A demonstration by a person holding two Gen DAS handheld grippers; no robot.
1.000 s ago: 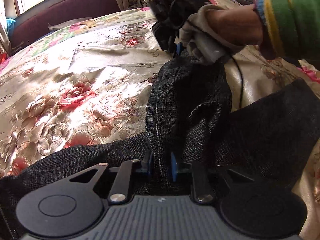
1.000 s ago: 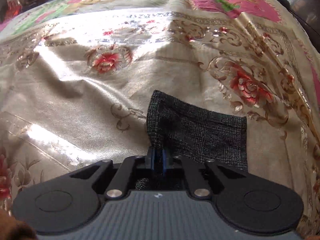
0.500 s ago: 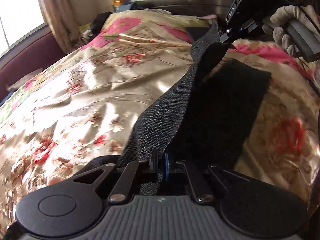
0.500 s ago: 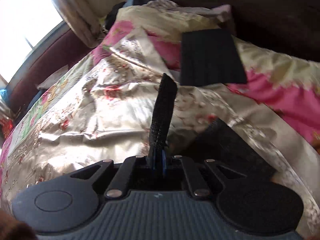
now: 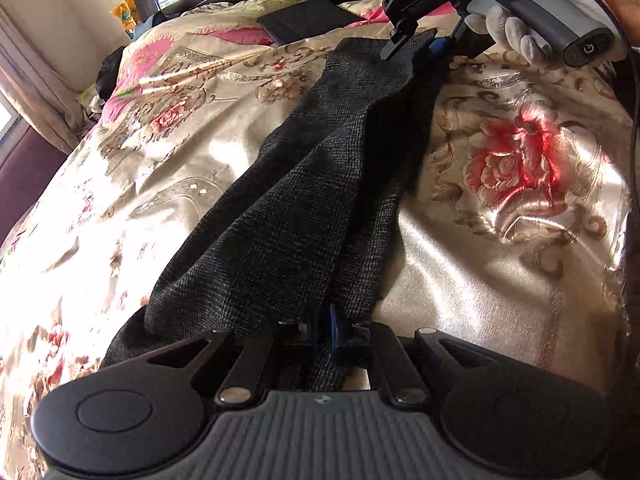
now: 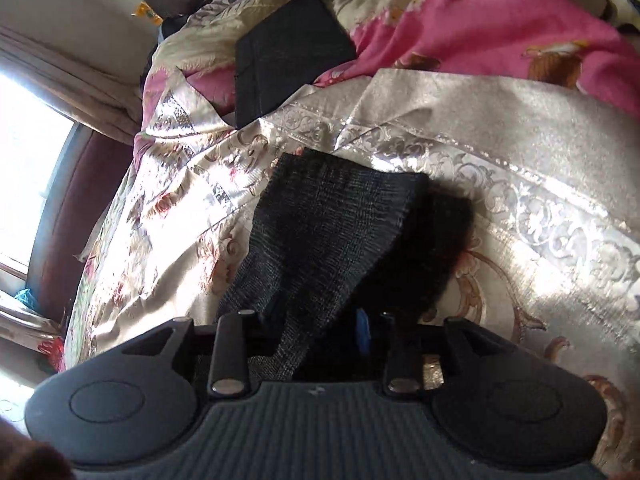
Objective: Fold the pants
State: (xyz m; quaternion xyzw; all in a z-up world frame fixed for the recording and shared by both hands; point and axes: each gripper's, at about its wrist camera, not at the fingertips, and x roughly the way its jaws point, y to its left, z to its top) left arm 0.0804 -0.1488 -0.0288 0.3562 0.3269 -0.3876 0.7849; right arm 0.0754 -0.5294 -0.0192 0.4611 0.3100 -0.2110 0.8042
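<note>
Left wrist view: the dark grey pants (image 5: 304, 216) are being held stretched in a long band running from the lower middle of the frame up to the upper right, over a floral satin bedspread (image 5: 520, 264). The left gripper (image 5: 330, 334) is clamped shut on the near end of the cloth, the fabric being pinched between its blue pads. At the far end, in the upper right, the right gripper (image 5: 416, 46) is being carried by a gloved hand (image 5: 516, 4); its jaws have just been opening, and in the right wrist view the right gripper (image 6: 316, 324) is seen spread, with the pants (image 6: 332, 232) lying loosely between the fingers and no longer pressed. The long axis of the garment is thus being kept along the line between the two grippers, and the far end is being let down onto the bedspread (image 6: 520, 184) at mid-frame. Another dark folded garment (image 6: 284, 56) is lying beyond, at the upper middle. The next fold is judged to depend on the left gripper, the only one gripping.
</note>
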